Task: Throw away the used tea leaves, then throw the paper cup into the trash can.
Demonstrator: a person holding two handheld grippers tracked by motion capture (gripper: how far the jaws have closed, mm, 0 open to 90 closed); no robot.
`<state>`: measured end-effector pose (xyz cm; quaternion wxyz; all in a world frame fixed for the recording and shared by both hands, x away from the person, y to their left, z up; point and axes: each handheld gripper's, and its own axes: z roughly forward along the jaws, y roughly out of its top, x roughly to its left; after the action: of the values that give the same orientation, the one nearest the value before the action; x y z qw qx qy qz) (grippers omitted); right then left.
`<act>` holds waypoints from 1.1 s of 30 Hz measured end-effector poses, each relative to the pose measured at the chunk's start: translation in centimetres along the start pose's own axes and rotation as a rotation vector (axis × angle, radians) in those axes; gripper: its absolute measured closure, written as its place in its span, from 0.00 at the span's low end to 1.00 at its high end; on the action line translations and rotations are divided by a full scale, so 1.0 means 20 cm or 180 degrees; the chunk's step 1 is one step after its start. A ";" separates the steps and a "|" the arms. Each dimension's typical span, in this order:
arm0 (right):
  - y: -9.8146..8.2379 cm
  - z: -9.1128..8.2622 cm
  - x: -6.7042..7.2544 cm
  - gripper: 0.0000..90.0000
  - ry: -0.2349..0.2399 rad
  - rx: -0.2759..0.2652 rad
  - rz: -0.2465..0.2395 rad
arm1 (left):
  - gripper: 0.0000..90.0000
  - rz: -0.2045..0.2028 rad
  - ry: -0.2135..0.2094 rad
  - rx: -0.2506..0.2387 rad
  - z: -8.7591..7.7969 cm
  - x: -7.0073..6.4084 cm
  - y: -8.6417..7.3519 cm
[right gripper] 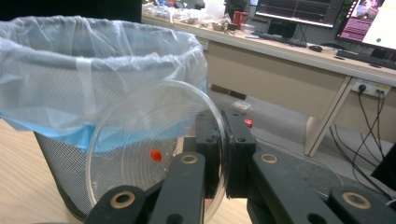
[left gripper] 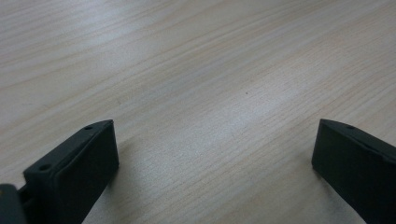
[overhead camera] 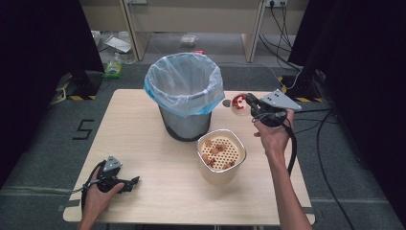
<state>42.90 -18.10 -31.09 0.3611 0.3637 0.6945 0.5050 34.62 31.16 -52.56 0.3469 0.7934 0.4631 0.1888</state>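
My right gripper (overhead camera: 249, 101) (right gripper: 223, 140) is shut on the rim of a clear round plastic dish (overhead camera: 238, 104) (right gripper: 140, 140). It holds the dish tilted on edge above the table's back right, beside the bin. A small red bit (right gripper: 155, 155) clings to the dish. The mesh waste bin (overhead camera: 184, 86) (right gripper: 70, 60), lined with a pale blue-white bag, stands at the back middle of the table. In front of it sits a cream pot (overhead camera: 215, 175) with a perforated insert carrying several brownish pieces (overhead camera: 215, 151). My left gripper (overhead camera: 135, 181) (left gripper: 215, 140) rests open, low over bare wood at the front left.
The light wooden table (overhead camera: 143, 124) has free room on its left half and along the front edge. Black curtains flank both sides. Cables (overhead camera: 325, 143) trail on the floor to the right. A desk with monitors (right gripper: 299, 11) stands behind.
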 end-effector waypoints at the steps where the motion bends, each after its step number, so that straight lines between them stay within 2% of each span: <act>1: 0.00 0.00 0.00 0.96 0.0000 0.0000 0.0000 | 0.00 -0.0001 -0.0002 -0.0003 0.00 0.00 0.00; 7: 0.06 -0.01 -0.01 0.96 0.0001 -0.0037 -0.0018 | 0.00 0.0000 -0.0002 -0.0003 0.00 0.00 0.00; 12: 0.11 0.00 -0.03 0.96 0.0022 -0.0079 0.0056 | 0.00 -0.0001 -0.0001 -0.0003 0.00 0.00 0.00; 24: 0.31 0.02 -0.06 0.96 0.0017 -0.0195 0.0089 | 0.00 -0.0002 -0.0001 -0.0006 0.00 0.00 0.00; 26: 0.36 0.03 -0.04 0.96 0.0069 -0.0237 0.0080 | 0.00 -0.0002 -0.0002 -0.0005 0.00 0.00 0.00; 30: 0.41 0.05 -0.01 0.96 0.0114 -0.0266 0.0042 | 0.00 -0.0003 0.0001 -0.0007 0.00 0.00 0.00; 33: 0.46 0.11 0.05 0.96 0.0184 -0.0288 0.0022 | 0.00 -0.0002 0.0001 -0.0005 0.00 0.00 0.00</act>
<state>45.59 -14.20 -22.85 0.3552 0.3347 0.6798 0.5474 34.62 31.16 -52.57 0.3475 0.7930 0.4632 0.1891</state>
